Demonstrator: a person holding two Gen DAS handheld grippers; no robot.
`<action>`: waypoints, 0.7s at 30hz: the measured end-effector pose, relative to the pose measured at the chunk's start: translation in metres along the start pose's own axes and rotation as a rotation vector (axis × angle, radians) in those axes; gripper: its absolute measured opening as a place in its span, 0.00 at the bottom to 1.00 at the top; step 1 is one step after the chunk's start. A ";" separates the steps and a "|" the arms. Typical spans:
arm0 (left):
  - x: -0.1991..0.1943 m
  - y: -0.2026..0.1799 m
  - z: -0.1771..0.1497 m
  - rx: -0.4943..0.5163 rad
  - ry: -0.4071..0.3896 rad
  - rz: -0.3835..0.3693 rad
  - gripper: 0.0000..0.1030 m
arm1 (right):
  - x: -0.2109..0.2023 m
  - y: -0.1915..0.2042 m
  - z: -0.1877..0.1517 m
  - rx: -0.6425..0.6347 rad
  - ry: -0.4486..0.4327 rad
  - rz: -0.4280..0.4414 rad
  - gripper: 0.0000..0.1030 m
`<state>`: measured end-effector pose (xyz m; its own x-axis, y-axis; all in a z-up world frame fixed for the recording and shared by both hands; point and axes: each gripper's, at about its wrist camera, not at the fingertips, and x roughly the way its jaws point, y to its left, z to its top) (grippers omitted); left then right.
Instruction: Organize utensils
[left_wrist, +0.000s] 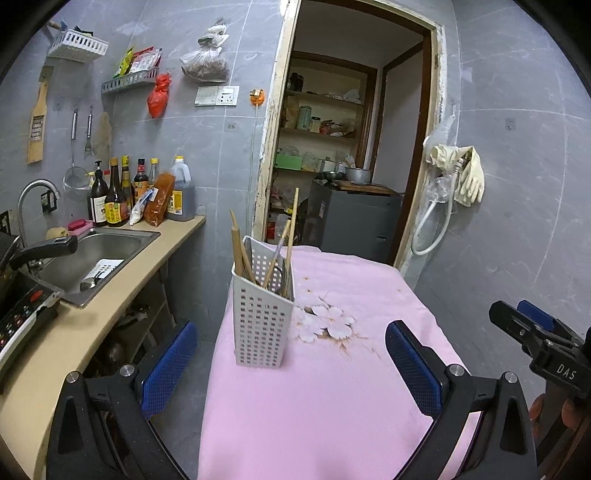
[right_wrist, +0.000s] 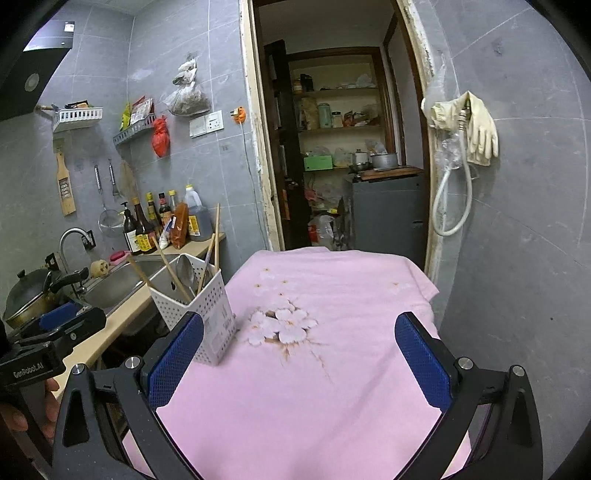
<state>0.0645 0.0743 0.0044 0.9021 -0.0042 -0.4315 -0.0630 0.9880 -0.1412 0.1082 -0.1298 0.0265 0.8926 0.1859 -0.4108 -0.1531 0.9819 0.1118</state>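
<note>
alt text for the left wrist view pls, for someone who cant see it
A white perforated utensil holder holding wooden chopsticks stands upright on a table under a pink cloth, framed by the open left gripper. The right gripper shows at the right edge; a sink and sauce bottles lie left.

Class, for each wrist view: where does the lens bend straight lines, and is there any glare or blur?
Left wrist view: door frame bows, corners go black, white holder stays sharp. Right wrist view: wall tiles curve, no strong glare, pink cloth evenly lit.
</note>
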 end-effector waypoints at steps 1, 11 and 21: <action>-0.005 -0.001 -0.004 0.000 0.001 -0.002 0.99 | -0.007 0.000 -0.003 -0.002 0.001 0.001 0.99; -0.045 -0.004 -0.025 0.010 0.008 0.000 0.99 | -0.051 0.005 -0.021 -0.018 0.005 0.011 0.99; -0.064 0.007 -0.035 0.030 -0.003 -0.011 0.99 | -0.077 0.017 -0.040 -0.015 -0.010 -0.028 0.99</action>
<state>-0.0085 0.0760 -0.0003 0.9041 -0.0150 -0.4270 -0.0397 0.9921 -0.1190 0.0203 -0.1257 0.0242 0.9010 0.1577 -0.4042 -0.1339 0.9872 0.0866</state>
